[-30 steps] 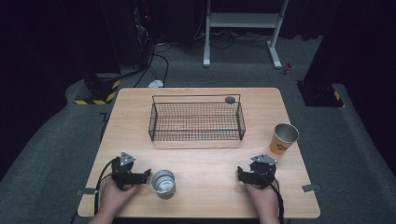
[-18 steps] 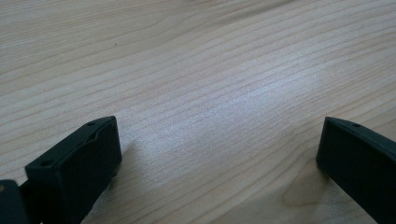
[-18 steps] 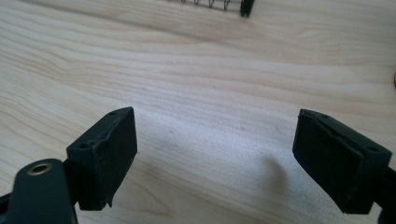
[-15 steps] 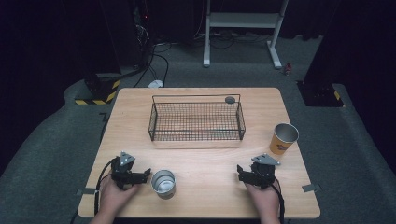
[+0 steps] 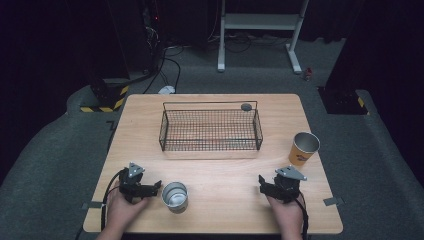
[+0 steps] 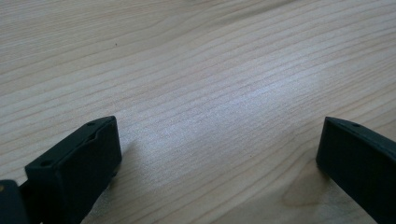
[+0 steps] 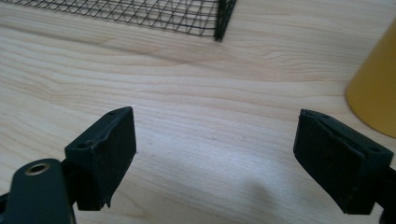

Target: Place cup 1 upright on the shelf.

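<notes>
My left gripper (image 5: 142, 188) rests on the wooden table (image 5: 225, 172) at the front left, held by a hand. Its jaws stand wide open over bare wood (image 6: 219, 140). A shiny metal cup (image 5: 175, 196) stands upright just right of it, apart from the jaws. My right gripper (image 5: 275, 187) sits at the front right, also open with nothing between its jaws (image 7: 215, 135). An orange-yellow paper cup (image 5: 303, 148) stands upright beyond it, and its side (image 7: 373, 88) shows at the right edge of the right gripper view.
A black wire basket (image 5: 210, 129) lies across the middle of the table, its near corner (image 7: 220, 18) ahead of my right gripper. A small grey disc (image 5: 246, 106) sits by the basket's far right rim. Dark floor, cables and a stand lie beyond the table.
</notes>
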